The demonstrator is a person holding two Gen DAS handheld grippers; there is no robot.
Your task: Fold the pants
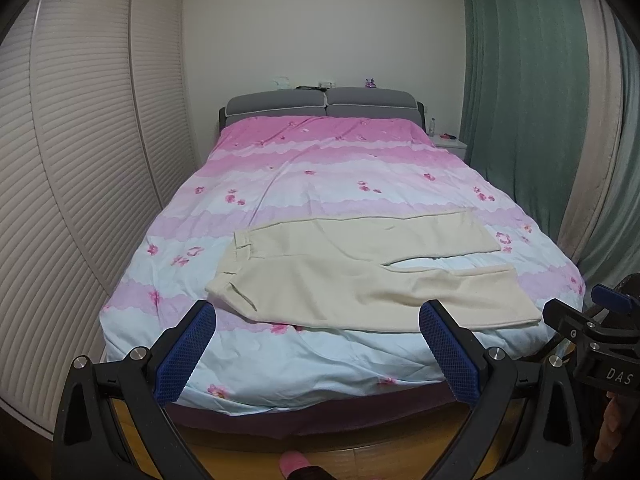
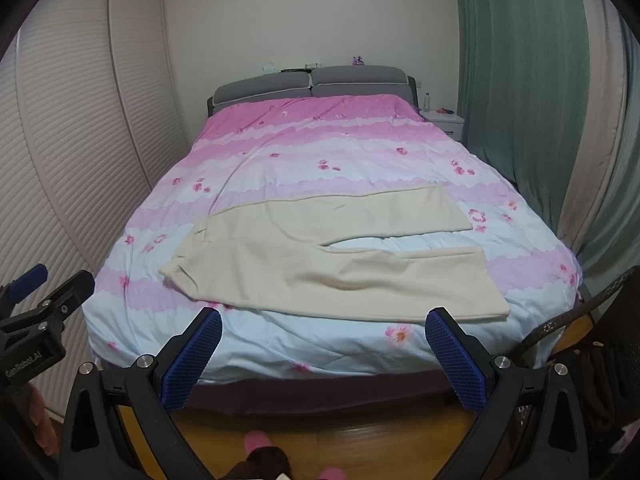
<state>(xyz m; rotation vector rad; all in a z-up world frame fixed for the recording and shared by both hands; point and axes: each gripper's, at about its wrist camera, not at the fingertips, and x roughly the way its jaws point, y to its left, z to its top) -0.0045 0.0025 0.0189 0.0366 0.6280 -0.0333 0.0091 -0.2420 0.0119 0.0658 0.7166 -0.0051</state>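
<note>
Cream pants (image 1: 352,276) lie flat across the foot half of the bed, waistband to the left, two legs spread apart to the right; they also show in the right wrist view (image 2: 332,248). My left gripper (image 1: 316,312) is open and empty, held short of the bed's foot edge, near the pants' lower edge. My right gripper (image 2: 324,320) is open and empty, also in front of the foot edge. The right gripper shows at the right edge of the left wrist view (image 1: 592,320), the left gripper at the left edge of the right wrist view (image 2: 44,296).
The bed (image 1: 280,372) has a pink, white and pale blue floral cover and a grey headboard (image 1: 320,106). A slatted wardrobe (image 1: 80,160) stands left, green curtains (image 1: 520,100) right, a white nightstand (image 2: 442,120) at the back right. Wooden floor and pink slippers (image 2: 256,442) lie below.
</note>
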